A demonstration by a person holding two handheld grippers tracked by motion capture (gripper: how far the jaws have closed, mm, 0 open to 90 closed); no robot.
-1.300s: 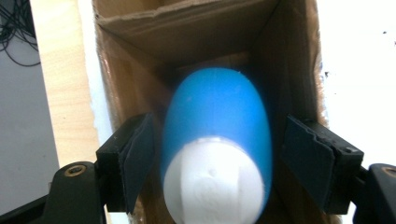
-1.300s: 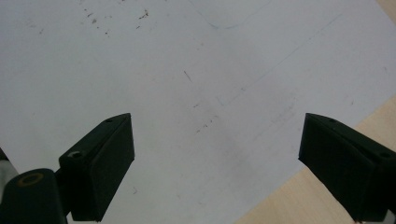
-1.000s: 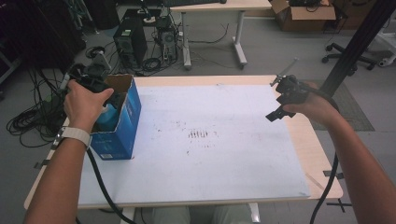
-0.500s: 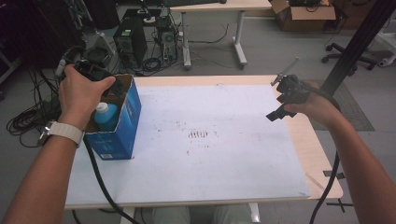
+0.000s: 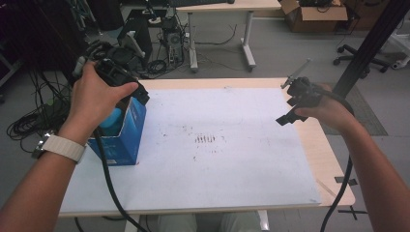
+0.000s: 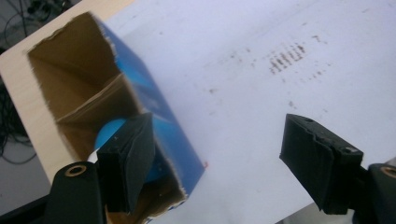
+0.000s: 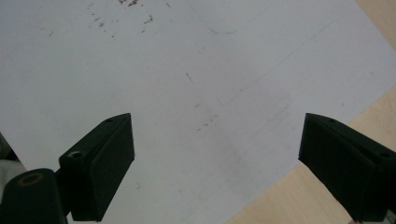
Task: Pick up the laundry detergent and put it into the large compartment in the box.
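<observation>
High view puts your left gripper (image 5: 138, 92) above the open top of the blue box (image 5: 124, 140), which stands near the left edge of the table (image 5: 333, 159), partly on the white sheet (image 5: 217, 159). A light-blue bottle (image 5: 110, 120) sits inside the box, mostly hidden by your hand. In the left gripper view the jaws stand apart with nothing between them; they have just been opening a little. One jaw hangs in front of the bottle's rounded blue top (image 6: 108, 133), the other over bare sheet beyond the box wall, so nothing is gripped. A cardboard divider (image 6: 100, 100) splits the box, and the bottle is in the compartment nearer that camera.

Your right gripper (image 5: 286, 117) hovers over the right side of the sheet, well apart from the box. In the right gripper view (image 7: 210, 163) its jaws are spread wide over the sheet and the wood edge, holding nothing.

Judging from this, the step in hand looks like the bottle's placement in the box being finished, with your left hand clearing away, though it could equally be a fresh approach to lift it out. If you mean to take the bottle, bring both jaws inside the compartment, straddle the top rather than the box wall, and close squarely. The torn cardboard rim (image 6: 60, 37) is close, so a tilted entry could snag it or tip the box. Your right gripper could steady the box if needed.
</observation>
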